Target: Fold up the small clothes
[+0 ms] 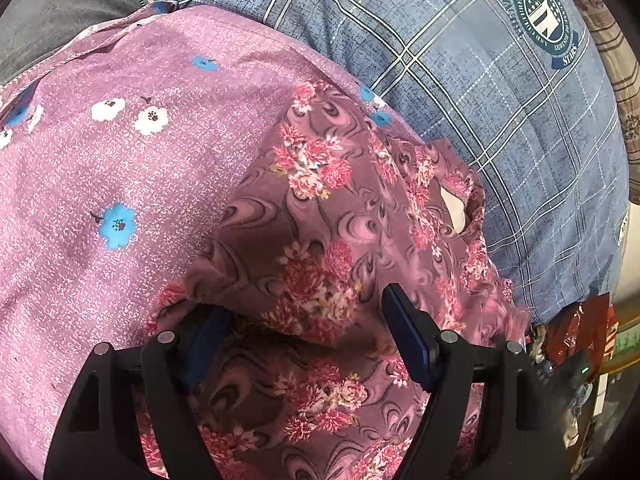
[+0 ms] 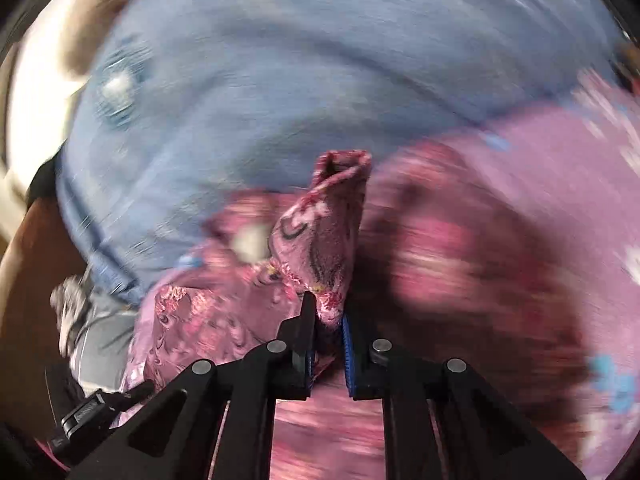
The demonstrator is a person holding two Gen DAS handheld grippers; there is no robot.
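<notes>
Mid-fold: right gripper (image 2: 326,320) fingers pinched on garment (image 1: 320,216) edge; left gripper (image 1: 304,320) fingers wide, empty. Next: carry edge across.

One floral garment (image 1: 320,216), two cloths beneath, two claws.

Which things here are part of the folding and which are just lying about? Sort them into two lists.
Part of the job:
- floral garment, a fold of it pinched in the right tool
- left tool, open over the garment

Just lying about:
- pink flowered sheet
- blue plaid cover with a round crest
- grey zipped fabric
- red packets at the edge
</notes>
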